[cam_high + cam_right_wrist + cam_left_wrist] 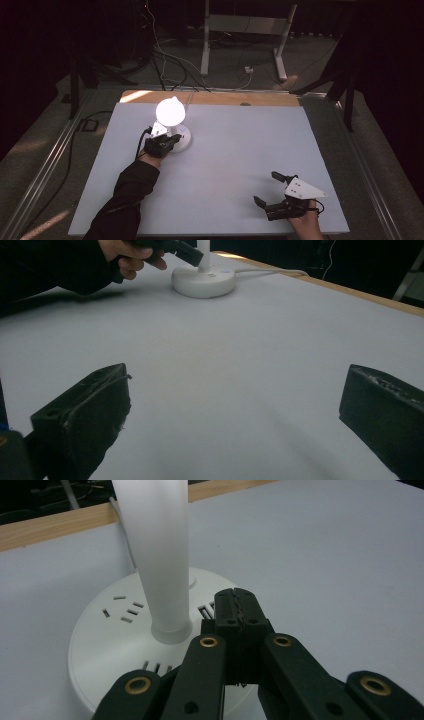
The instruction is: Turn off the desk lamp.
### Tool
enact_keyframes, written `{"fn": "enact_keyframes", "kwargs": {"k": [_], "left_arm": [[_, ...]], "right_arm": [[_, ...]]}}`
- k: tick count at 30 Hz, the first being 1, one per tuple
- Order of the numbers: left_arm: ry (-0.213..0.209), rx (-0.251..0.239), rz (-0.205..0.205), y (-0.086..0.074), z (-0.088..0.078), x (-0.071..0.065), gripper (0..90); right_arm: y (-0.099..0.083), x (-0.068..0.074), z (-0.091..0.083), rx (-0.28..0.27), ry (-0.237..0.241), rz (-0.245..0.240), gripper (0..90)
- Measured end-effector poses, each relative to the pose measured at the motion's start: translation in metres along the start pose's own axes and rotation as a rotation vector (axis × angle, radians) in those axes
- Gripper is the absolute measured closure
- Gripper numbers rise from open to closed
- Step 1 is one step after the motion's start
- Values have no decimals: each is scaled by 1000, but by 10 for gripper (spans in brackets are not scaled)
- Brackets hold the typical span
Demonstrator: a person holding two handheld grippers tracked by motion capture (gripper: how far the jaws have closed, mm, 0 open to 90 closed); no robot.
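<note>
A white desk lamp (171,113) is lit and stands on its round base (181,141) at the table's back left. My left gripper (170,141) is shut with nothing in it, its tips resting over the base (115,630) just right of the white stem (162,555). The same base (203,281) shows far off in the right gripper view, with the other hand beside it. My right gripper (266,188) lies near the table's front right, open wide, with bare table between its jaws (235,415).
The pale grey table (235,150) has a wooden strip (215,98) along its far edge, where the lamp's white cable (270,272) runs off. Beyond it on the floor are cables and a white frame's feet (280,65).
</note>
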State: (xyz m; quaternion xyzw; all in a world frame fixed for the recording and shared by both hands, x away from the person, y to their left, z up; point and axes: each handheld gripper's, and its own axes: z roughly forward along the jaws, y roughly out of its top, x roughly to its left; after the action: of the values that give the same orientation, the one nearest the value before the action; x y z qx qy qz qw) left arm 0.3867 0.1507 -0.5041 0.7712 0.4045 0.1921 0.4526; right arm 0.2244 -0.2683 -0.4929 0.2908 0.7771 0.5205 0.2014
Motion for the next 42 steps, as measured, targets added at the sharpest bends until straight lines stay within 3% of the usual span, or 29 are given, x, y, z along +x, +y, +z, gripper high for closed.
{"fn": "enact_keyframes", "kwargs": {"k": [23,42], "left_arm": [[2,39,12,-8,8,-1,900],[-9,22,2,-8,6,0,900]], "right_arm": [[0,0,0,1,-1,0,0],[0,0,-1,-1,0,-3,0]]}}
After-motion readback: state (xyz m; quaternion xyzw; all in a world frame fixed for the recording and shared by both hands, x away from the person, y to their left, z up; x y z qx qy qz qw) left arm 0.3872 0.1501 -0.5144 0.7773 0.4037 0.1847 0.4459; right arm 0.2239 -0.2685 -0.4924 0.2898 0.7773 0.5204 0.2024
